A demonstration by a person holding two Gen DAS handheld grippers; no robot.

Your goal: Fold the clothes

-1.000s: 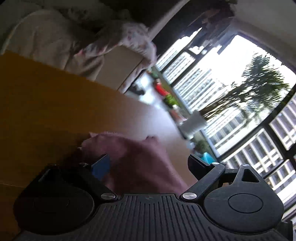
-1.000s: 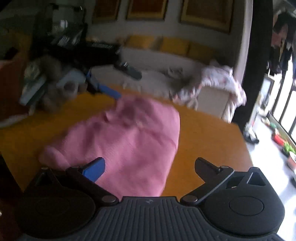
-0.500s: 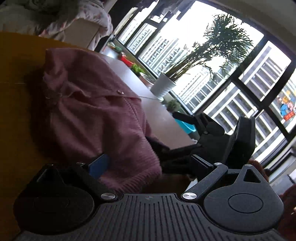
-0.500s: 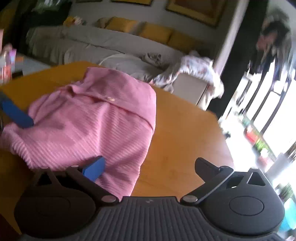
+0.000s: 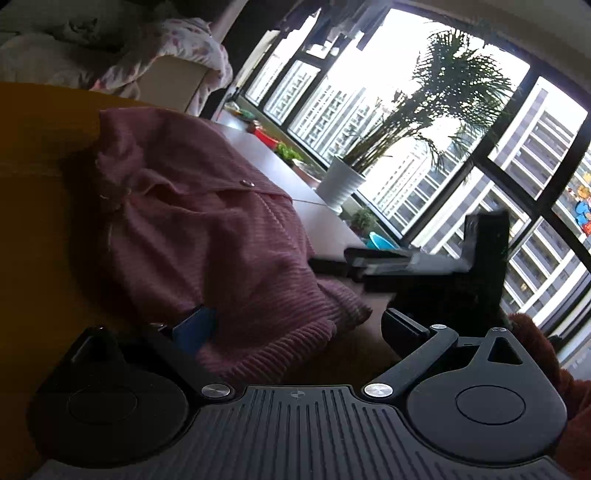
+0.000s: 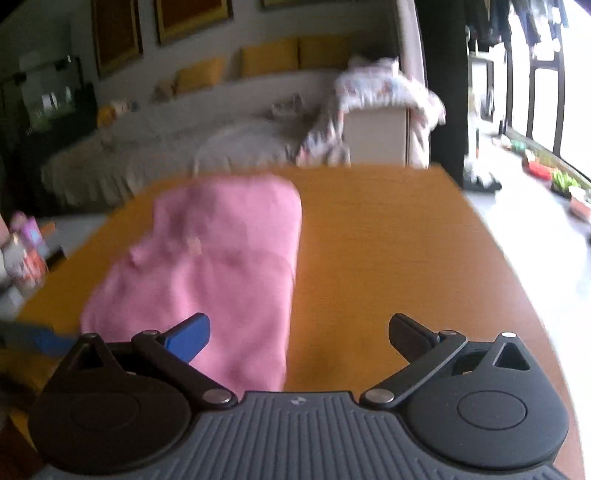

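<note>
cardigan (image 6: 221, 266) pink, ribbed | table (image 6: 388, 258) orange | blanket (image 6: 384, 88) wht floral

A home living room is showing here: a long pale sofa (image 6: 177, 147) with yellow cushions (image 6: 269, 57) is sitting at the far wall under framed pictures (image 6: 192, 14). On the right, tall windows (image 5: 424, 129) are letting daylight in past a potted palm (image 5: 341, 181), with apartment blocks (image 5: 535, 206) standing outside.

Orange table (image 6: 388, 236) fills foreground. Pale sofa (image 6: 177, 147) at 11 o'clock, yellow cushions (image 6: 269, 55) along back, framed pictures (image 6: 192, 14) on wall above. Tall dark-framed windows (image 5: 424, 166) at 2 o'clock, bright daylight, potted palm (image 5: 343, 181) on sill.
</note>
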